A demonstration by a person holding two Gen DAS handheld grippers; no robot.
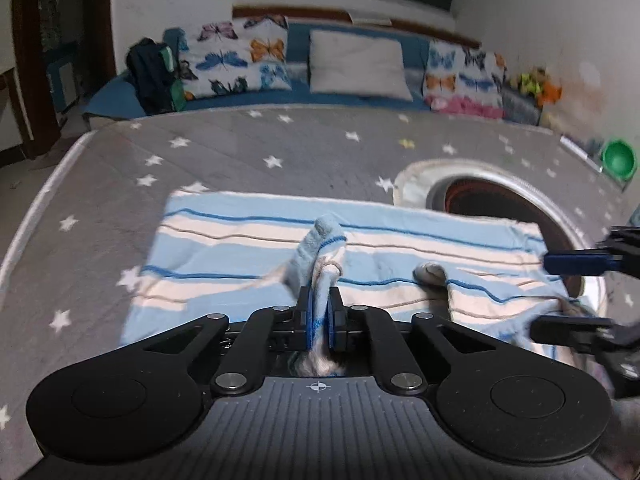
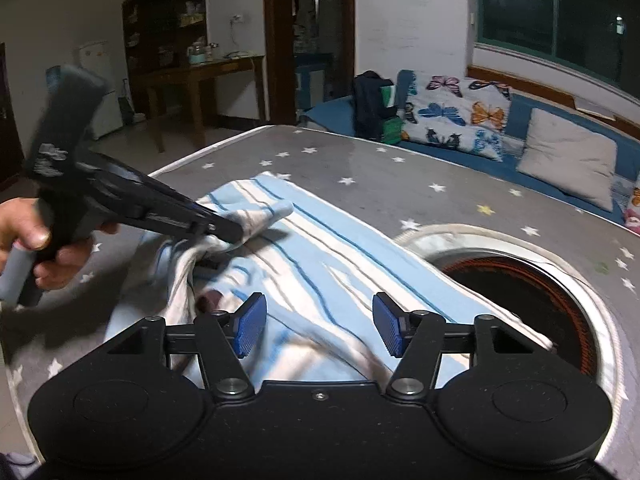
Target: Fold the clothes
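A light blue and white striped cloth (image 1: 280,248) lies spread on the grey star-patterned table (image 1: 224,148). My left gripper (image 1: 320,312) is shut on a bunched fold of the cloth and lifts it a little. In the right wrist view the left gripper (image 2: 224,236) pinches that same cloth (image 2: 328,272) at the left. My right gripper (image 2: 316,326) is open and empty, its blue pads (image 2: 250,326) just above the cloth's near edge. It also shows at the right edge of the left wrist view (image 1: 560,296), jaws apart.
A round hole with a dark orange rim (image 1: 516,216) is cut in the table right of the cloth (image 2: 532,304). A green bowl (image 1: 619,158) sits at the far right. A blue couch with butterfly cushions (image 1: 236,60) stands behind the table.
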